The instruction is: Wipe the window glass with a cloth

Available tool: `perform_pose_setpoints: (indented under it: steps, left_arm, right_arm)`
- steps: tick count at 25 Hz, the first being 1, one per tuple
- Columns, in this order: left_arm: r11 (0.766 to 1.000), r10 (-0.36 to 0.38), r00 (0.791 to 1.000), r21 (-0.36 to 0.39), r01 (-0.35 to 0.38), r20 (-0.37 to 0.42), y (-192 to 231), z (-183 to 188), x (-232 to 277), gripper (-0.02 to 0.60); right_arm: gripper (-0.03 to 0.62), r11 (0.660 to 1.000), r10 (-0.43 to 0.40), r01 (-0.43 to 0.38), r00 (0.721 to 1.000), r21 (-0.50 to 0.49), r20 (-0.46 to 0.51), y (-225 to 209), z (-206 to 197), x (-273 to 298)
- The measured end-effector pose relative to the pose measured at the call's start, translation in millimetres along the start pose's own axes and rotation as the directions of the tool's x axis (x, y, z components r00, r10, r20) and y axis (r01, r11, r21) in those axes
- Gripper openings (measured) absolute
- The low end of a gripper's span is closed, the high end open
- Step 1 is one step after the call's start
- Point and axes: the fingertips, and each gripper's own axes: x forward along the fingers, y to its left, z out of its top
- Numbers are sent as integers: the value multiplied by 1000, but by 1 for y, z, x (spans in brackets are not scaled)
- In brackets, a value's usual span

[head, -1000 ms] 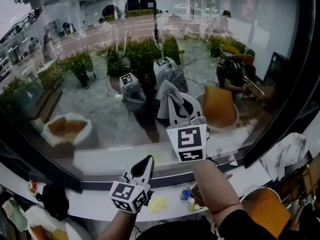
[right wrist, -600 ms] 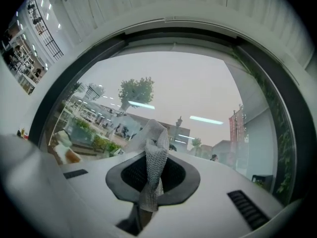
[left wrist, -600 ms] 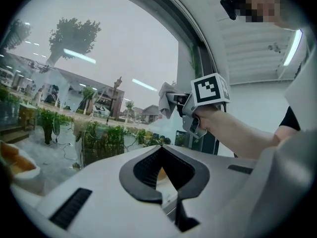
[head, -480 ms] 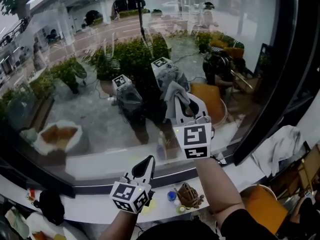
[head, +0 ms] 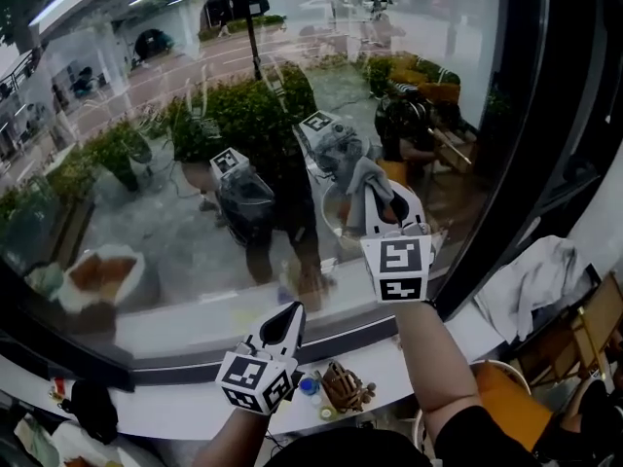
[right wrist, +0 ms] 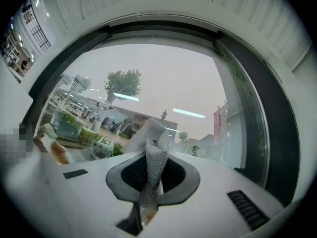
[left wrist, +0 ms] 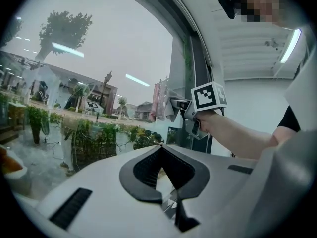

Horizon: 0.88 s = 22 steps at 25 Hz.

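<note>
The window glass [head: 165, 154] fills most of the head view. My right gripper [head: 376, 195] is raised against it, shut on a grey cloth [head: 360, 177] that touches the pane near its reflection. In the right gripper view the mesh cloth [right wrist: 151, 138] sticks up out of the right gripper [right wrist: 155, 155], with the glass [right wrist: 163, 78] just beyond. My left gripper [head: 289, 311] hangs lower, above the sill, shut and holding nothing. The left gripper view shows the left gripper [left wrist: 161, 147] with its tips together, and the right gripper [left wrist: 174, 104] pressing the cloth [left wrist: 170, 112] to the pane.
A thick black window frame [head: 511, 154] runs down the right side. The white sill [head: 185, 402] below carries small items [head: 341, 387] and a dark object [head: 92, 407]. A white cloth [head: 540, 280] is draped at the right, above an orange seat [head: 506, 397].
My right gripper has carried the cloth to the right across the glass, closer to the black frame. The left gripper has stayed low by the sill.
</note>
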Motion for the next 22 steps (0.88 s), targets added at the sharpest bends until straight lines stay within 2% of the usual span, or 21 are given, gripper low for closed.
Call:
perform_pose_setpoints:
  steps: [13,22]
  left_arm:
    - [999,-52,999,9,52,-19,-83,-16,97,8]
    - [999,-52,998,9,52,-44,-105,-28,129,8]
  right_arm:
    - [41,991,-130,131,988,12,-80,-168,-82,-15]
    - [41,990,-136,138,988,18,-76,-201,-102,-17]
